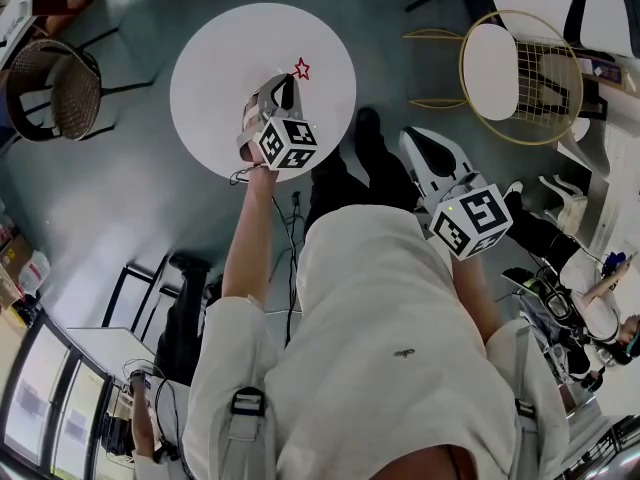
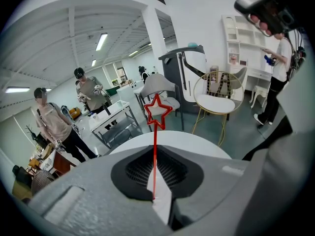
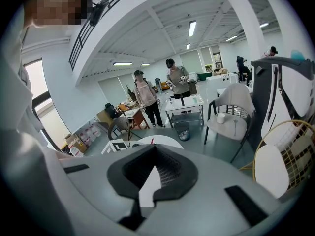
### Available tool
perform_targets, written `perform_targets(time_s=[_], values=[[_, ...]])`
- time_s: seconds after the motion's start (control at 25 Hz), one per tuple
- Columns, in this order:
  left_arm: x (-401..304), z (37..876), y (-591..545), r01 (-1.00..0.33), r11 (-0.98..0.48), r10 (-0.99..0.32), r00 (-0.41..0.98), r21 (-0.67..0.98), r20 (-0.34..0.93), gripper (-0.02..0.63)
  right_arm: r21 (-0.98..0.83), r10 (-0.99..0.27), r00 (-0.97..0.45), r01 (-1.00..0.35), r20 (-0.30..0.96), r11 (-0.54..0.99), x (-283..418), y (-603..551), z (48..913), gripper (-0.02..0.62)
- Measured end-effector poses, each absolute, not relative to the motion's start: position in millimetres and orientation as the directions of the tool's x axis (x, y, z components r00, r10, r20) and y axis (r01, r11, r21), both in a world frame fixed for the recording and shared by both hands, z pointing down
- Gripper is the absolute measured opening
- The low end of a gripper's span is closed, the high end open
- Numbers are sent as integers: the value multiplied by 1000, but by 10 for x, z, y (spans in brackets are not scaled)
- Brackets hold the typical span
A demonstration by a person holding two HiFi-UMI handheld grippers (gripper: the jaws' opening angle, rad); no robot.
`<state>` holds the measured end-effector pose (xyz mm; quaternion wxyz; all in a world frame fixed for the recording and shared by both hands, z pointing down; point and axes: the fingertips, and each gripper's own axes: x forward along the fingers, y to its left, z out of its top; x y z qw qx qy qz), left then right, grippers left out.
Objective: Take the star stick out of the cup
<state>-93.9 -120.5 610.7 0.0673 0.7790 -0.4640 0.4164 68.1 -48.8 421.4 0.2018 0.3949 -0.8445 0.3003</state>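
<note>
Over the round table (image 1: 215,78), the left gripper (image 1: 283,88) pinches the star stick (image 1: 301,69). Beside the table are the right gripper (image 1: 425,148), closed and empty, and a gold chair (image 1: 520,68).

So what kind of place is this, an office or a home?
Likely an open-plan office or lab workspace: ceiling strip lights, work tables with people, and a round white table near a gold wire chair.

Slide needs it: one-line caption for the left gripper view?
Left gripper shut on a thin red star-topped stick, star tip jutting forward over a round white table.
</note>
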Motion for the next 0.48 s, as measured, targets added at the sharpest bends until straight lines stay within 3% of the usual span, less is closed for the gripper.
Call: perform_targets(time_s=[0.48], values=[[-952, 5933, -1222, -791, -540, -704, 235, -289, 670, 25, -346, -545, -620, -777, 564, 526, 647, -493, 4163, 6]])
